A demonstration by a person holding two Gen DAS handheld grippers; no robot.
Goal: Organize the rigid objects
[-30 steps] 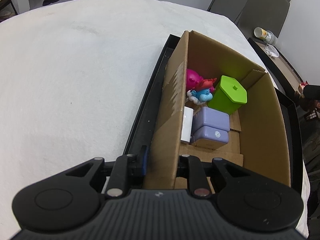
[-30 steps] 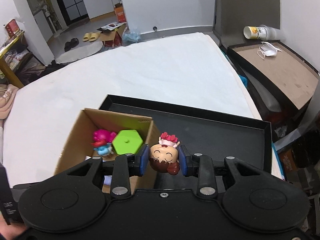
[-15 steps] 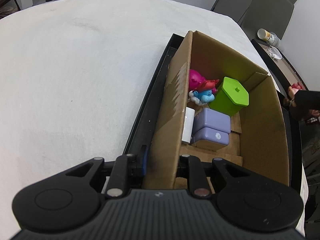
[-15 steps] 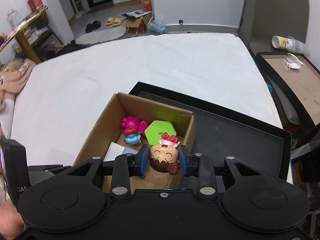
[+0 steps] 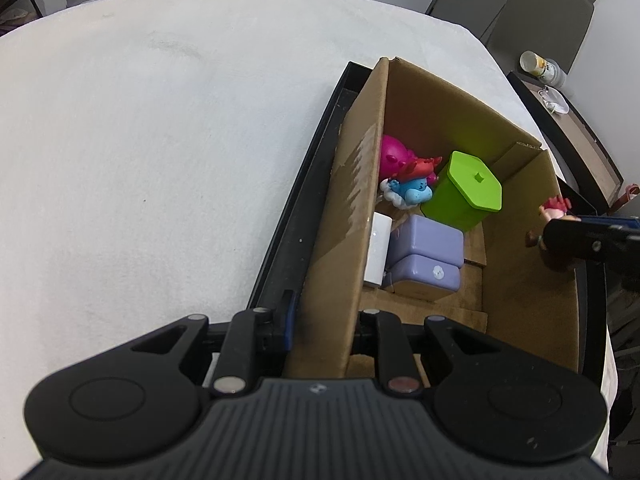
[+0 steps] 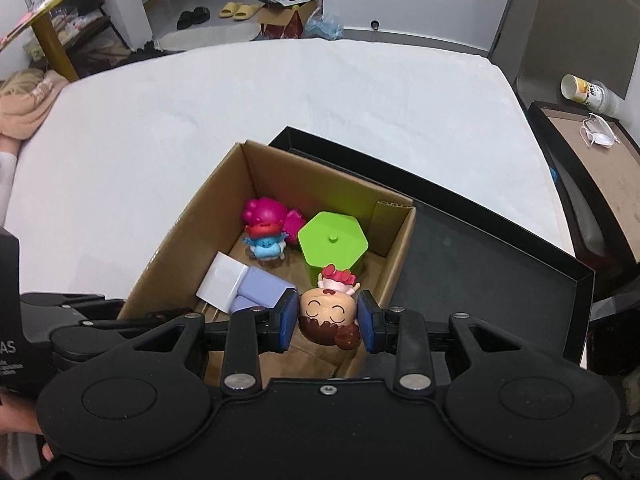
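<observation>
- Doll [image 6: 329, 315], clamped in my right hand-held gripper [image 6: 327, 322], now hangs over the cardboard box [image 6: 394, 257] instead of the tray: ready to lower.
- My left hand-held gripper [image 5: 325, 326] still pinches the near box wall.

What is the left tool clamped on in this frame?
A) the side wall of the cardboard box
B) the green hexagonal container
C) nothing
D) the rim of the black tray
A: the left tool has one finger outside and one inside the cardboard box, gripping its side wall.

R tool [image 6: 328, 322] grips doll [image 6: 327, 312] over box [image 6: 396, 248].
</observation>
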